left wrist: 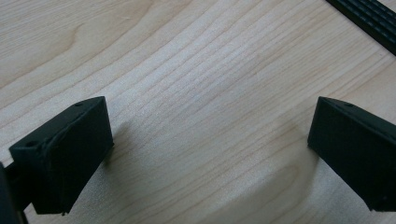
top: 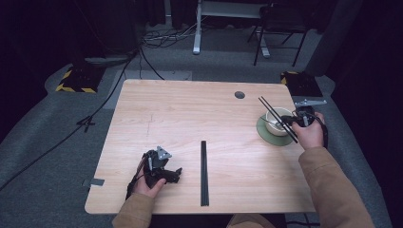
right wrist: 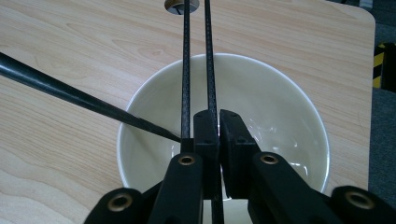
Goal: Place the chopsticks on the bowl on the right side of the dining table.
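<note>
At the right edge of the wooden table (top: 190, 114), in the high view, a white bowl (top: 280, 117) stands on a green saucer (top: 266, 135), and the right gripper (top: 295, 119), held in the person's right hand (top: 311, 133), sits just beside it with two thin black chopsticks (top: 278, 119) slanting across the bowl toward the far edge. Near the front edge, a second black pair of chopsticks (top: 204, 173) lies straight on the wood, and the left gripper (top: 175, 175) rests near the front left corner, just beside that pair. In the left gripper view, its jaws stand wide apart over bare wood, gripping nothing, with a black ridged strip (left wrist: 369, 18) at the top right corner. In the right gripper view, the jaws are pressed together on the chopsticks (right wrist: 208, 60) above the bowl (right wrist: 280, 107); a dark stick (right wrist: 70, 95) leans into the bowl from the left.
</note>
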Demonstrator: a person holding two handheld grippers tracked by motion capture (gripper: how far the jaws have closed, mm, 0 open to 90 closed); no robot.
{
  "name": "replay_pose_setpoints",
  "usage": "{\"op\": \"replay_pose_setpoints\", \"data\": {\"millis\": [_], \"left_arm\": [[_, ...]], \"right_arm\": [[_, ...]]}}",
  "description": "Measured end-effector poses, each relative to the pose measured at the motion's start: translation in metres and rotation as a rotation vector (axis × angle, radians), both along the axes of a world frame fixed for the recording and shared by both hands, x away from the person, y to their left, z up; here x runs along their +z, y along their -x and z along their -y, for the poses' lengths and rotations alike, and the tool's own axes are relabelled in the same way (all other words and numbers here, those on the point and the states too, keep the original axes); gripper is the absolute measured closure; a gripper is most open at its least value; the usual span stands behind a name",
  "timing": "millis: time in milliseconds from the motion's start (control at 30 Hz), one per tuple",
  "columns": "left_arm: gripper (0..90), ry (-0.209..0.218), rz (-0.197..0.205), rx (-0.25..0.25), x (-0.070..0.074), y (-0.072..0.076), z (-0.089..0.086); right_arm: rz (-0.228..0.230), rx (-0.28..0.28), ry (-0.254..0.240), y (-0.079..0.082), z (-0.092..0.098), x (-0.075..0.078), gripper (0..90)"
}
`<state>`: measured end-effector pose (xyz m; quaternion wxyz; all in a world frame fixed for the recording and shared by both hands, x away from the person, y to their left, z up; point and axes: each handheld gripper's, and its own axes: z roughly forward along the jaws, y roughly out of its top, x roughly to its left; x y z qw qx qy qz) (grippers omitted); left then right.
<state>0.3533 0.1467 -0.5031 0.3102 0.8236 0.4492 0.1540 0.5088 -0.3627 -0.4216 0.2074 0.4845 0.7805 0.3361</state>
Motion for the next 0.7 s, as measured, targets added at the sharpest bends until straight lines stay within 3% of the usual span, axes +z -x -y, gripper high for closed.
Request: {"op": "replay_pose_setpoints", "data": {"millis": [267, 367, 533, 567, 667, 700], "left_arm": [[0.3, -0.001, 0.002, 0.001, 0.0, 0.0, 0.0], [0.3, 0.003, -0.003, 0.001, 0.0, 0.0, 0.0], [0.3, 0.003, -0.004, 0.002, 0.0, 0.0, 0.0], [0.3, 0.002, -0.003, 0.001, 0.0, 0.0, 0.0], [0.3, 0.002, -0.003, 0.002, 0.0, 0.0, 0.0], [0.3, 0.002, -0.003, 0.002, 0.0, 0.0, 0.0]], "right_arm": [[0.053, -0.016, -0.037, 0.0, -0.003, 0.005, 57.9], [0.045, -0.014, -0.026, -0.002, -0.007, 0.001, 55.3], [0.028, -0.009, 0.003, -0.007, -0.013, -0.005, 57.9], [0.016, -0.002, 0.007, -0.008, -0.014, -0.008, 68.1], [-0.003, 0.025, 0.023, -0.009, -0.016, -0.009, 80.4], [-0.007, 0.038, 0.029, -0.009, -0.017, -0.01, 80.5]]}}
